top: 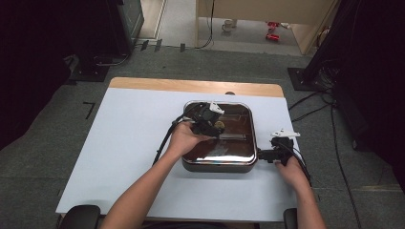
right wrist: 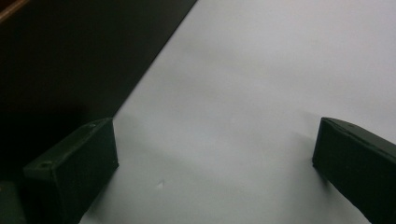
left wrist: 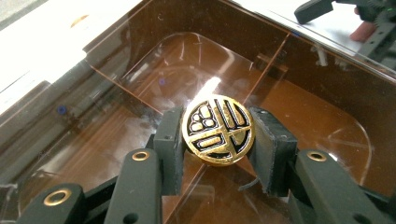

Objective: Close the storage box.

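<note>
My left gripper (left wrist: pixel 217 133) is shut on a round gold-and-black medallion (left wrist: pixel 218 129), its pads pressing the disc's two edges. It hangs over the dark brown box (top: pixel 218 164) with clear brown dividers (left wrist: pixel 140 95) inside. From above, the left gripper (top: pixel 212 125) is over the box's middle, with the medallion (top: pixel 219 125) a small gold spot at its tip. My right gripper (top: pixel 261 154) rests on the white sheet just right of the box. In the right gripper view its two black fingers (right wrist: pixel 74 165) stand wide apart over bare white surface, nothing between them.
The box sits on a white sheet (top: pixel 129 143) covering a wooden table (top: pixel 191 86). Cables (top: pixel 165 140) trail from each gripper. Grey carpet, dark stands and cables surround the table. The other hand and its gripper (left wrist: pixel 369 18) appear past the box's far edge in the left gripper view.
</note>
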A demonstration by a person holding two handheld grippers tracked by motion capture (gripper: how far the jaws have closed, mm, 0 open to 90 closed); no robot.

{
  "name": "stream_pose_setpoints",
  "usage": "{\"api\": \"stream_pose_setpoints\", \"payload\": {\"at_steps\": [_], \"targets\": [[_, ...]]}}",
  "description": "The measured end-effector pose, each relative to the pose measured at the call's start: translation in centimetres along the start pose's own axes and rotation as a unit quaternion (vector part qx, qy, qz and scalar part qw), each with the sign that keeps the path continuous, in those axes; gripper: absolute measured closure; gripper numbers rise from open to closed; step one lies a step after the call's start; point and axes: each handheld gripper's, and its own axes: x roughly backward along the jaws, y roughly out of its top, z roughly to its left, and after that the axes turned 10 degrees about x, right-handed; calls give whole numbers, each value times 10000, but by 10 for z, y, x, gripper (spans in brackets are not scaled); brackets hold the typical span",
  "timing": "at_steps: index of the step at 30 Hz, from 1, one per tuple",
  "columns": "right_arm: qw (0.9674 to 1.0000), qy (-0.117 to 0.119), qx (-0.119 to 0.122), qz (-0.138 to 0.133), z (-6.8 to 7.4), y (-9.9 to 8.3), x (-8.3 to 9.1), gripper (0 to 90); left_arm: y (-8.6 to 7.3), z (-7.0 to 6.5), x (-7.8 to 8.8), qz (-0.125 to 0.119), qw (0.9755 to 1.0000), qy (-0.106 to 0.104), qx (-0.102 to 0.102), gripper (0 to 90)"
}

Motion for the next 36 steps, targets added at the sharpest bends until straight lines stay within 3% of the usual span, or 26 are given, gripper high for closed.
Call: {"api": "stream_pose_setpoints", "payload": {"at_steps": [10,17,21,27,31,33,36], "targets": [[10000,0,0,-2,0,0,0,0,-3,0,-7,16,9999,-40,161,593],[10000,2,-1,5,0,0,0,0,-6,1,-7,-75,9999,-46,113,581],[10000,-2,0,-3,0,0,0,0,-6,1,-3,-142,9999,-59,77,502],[10000,0,-2,-2,0,0,0,0,-6,7,12,-204,9996,-171,54,401],[10000,-3,6,-4,0,0,0,0,-9,9,24,-321,9995,-29,-3,361],[10000,0,5,2,0,0,0,0,-12,12,31,-350,9993,-115,-25,330],[10000,0,3,3,0,0,0,0,-20,20,44,-534,9977,-358,216,301]]}}
